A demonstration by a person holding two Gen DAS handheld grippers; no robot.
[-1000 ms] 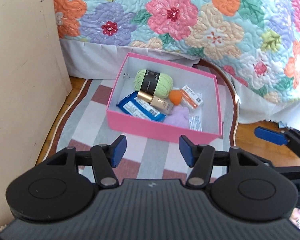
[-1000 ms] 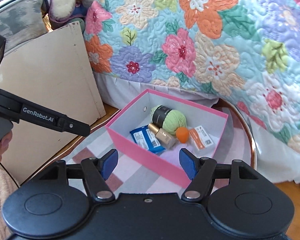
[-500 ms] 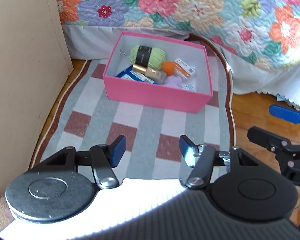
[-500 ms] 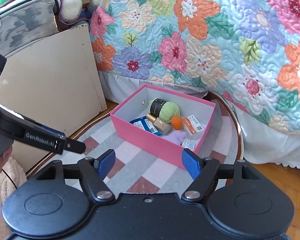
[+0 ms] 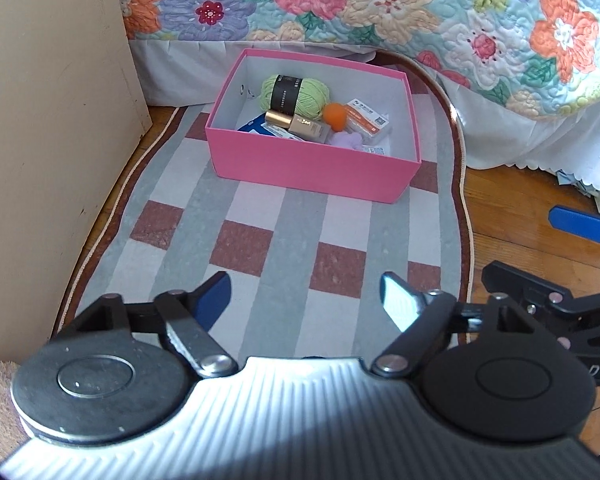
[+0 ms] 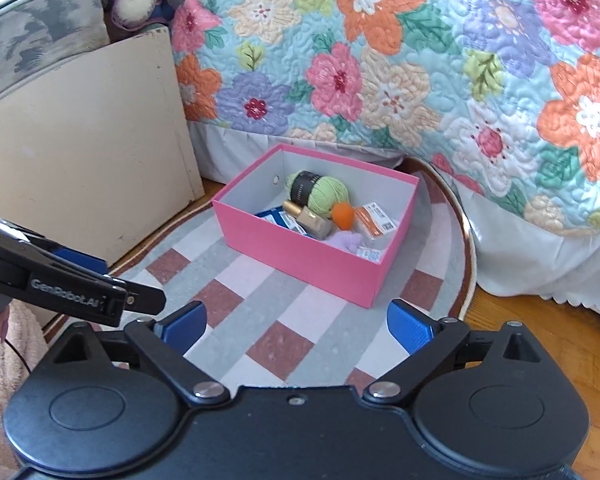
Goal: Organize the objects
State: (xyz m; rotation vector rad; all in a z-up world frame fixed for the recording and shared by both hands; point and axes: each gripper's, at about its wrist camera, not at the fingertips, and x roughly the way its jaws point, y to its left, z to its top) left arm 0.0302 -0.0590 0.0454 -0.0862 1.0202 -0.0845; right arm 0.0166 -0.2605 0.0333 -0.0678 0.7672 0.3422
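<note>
Box: an open pink rectangular cardboard box (image 5: 312, 168) with white inside walls stands on the checked grey, white and brown rug (image 5: 260, 240), near the bed.
In the box, back: a ball of light green yarn with a black paper band (image 5: 294, 94) lies by the far wall.
In the box, middle: a beige cosmetic bottle with a gold cap (image 5: 300, 125) lies on its side, over a blue flat packet (image 5: 260, 128); a small orange ball (image 5: 336, 114) sits just beside the yarn.
In the box, right: an orange and white packet in clear wrap (image 5: 368, 120); in front of it a pale purple soft thing (image 5: 346, 140), partly hidden by the near wall.
Left hand-held gripper (image 5: 306, 300): released, blue pads wide apart, over the rug, well apart from the box.
Right hand-held gripper (image 6: 296, 326): also released, holding nothing, over the rug.
Around: the flowered quilt of the bed (image 6: 420, 60) behind the box; a beige board (image 5: 52, 120) at the left.
</note>
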